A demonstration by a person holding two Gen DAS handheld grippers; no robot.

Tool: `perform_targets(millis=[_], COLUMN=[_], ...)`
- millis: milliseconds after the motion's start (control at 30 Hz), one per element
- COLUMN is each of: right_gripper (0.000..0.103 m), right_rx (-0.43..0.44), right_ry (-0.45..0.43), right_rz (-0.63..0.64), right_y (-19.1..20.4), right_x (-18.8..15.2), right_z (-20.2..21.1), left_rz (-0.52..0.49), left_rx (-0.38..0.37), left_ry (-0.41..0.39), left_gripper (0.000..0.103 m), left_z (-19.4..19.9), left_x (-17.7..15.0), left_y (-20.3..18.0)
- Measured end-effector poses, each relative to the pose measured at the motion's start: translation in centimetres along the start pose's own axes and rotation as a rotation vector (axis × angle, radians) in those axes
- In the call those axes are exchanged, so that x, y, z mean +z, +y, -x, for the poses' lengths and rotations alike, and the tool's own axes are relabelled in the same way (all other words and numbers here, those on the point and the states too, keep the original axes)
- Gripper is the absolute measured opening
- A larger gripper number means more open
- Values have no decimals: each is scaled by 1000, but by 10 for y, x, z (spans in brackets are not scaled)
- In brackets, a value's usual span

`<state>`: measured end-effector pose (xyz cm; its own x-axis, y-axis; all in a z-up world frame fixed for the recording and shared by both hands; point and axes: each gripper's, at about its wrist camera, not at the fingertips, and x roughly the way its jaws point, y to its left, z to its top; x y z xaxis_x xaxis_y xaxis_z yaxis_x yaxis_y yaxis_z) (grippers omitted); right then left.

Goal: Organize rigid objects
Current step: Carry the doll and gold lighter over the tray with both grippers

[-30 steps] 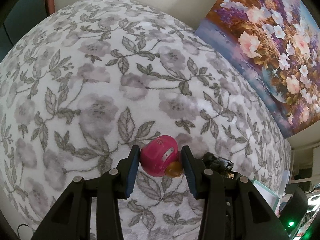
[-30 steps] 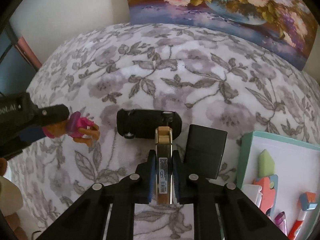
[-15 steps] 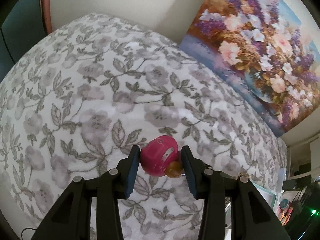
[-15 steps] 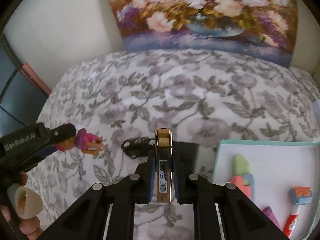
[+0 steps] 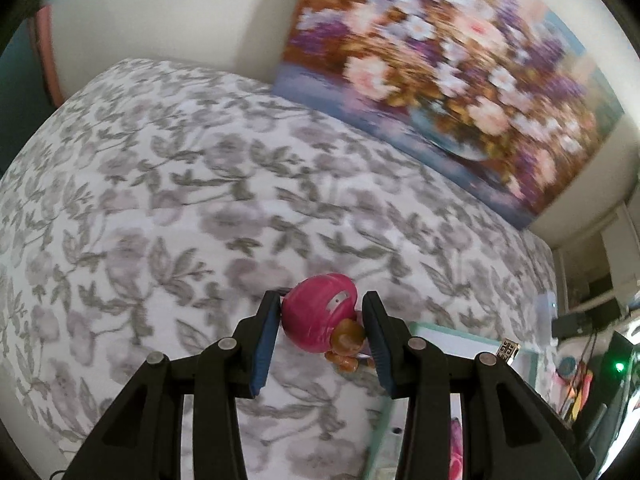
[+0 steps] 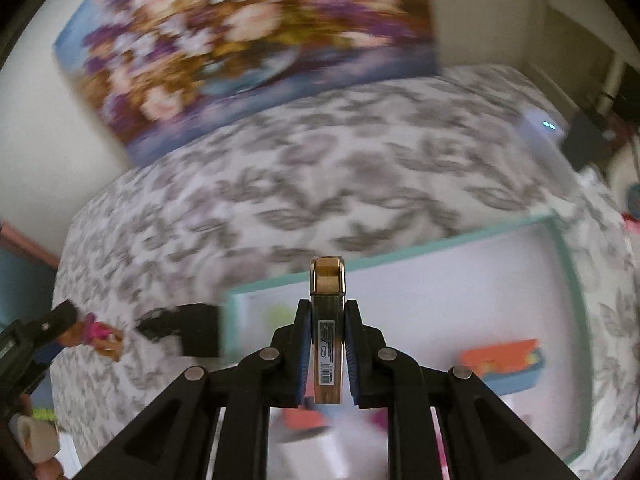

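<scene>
My left gripper [image 5: 321, 312] is shut on a small toy figure with a big pink hat [image 5: 320, 316], held in the air over the flowered bedspread [image 5: 160, 200]. The right gripper [image 6: 327, 312] is shut on a slim gold lighter [image 6: 327, 280], hanging over the near-left part of a white tray with a teal rim [image 6: 560, 248]. In the right wrist view the left gripper [image 6: 60, 320] with its toy figure [image 6: 96, 332] shows at the left edge. The tray's corner [image 5: 448, 330] also appears just right of the left gripper.
A black toy car [image 6: 156, 326] and a black box [image 6: 200, 334] lie on the bedspread left of the tray. Several colourful small items [image 6: 500, 360] lie in the tray. A flower painting [image 6: 240, 40] leans on the wall behind the bed. A person's fingers [image 6: 36, 440] show bottom left.
Both grippers rose and moved right with their loads. The right gripper went from above the car and box to over the tray. The left gripper now has the tray's corner beside it.
</scene>
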<state>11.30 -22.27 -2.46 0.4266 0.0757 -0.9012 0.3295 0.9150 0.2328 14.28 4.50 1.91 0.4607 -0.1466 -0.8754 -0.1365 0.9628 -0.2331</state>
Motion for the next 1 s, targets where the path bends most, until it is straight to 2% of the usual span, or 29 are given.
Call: perform_targets(millis=[300,500,667,1000], right_gripper=[17,17,17,17], right_rx=[-39,-140,-248,-312], right_ry=[-15,-62,-57,31], right_rz=[-150,-180,-127,-67], right_y=[-77,-108,-117,-119], right_x=[-1,2,3,-5], right_z=[12,26,27,2], left_rz=[-146,-260,-332,-378], left_rx=[-54,-61,-61,-27], left_ry=[37,64,95,190], left_gripper=[44,44,44,44], left_z=[-5,-12,-21,-54], left_x=[-25,-48,-66,-89], left_y=[-70,-115,-141,-153])
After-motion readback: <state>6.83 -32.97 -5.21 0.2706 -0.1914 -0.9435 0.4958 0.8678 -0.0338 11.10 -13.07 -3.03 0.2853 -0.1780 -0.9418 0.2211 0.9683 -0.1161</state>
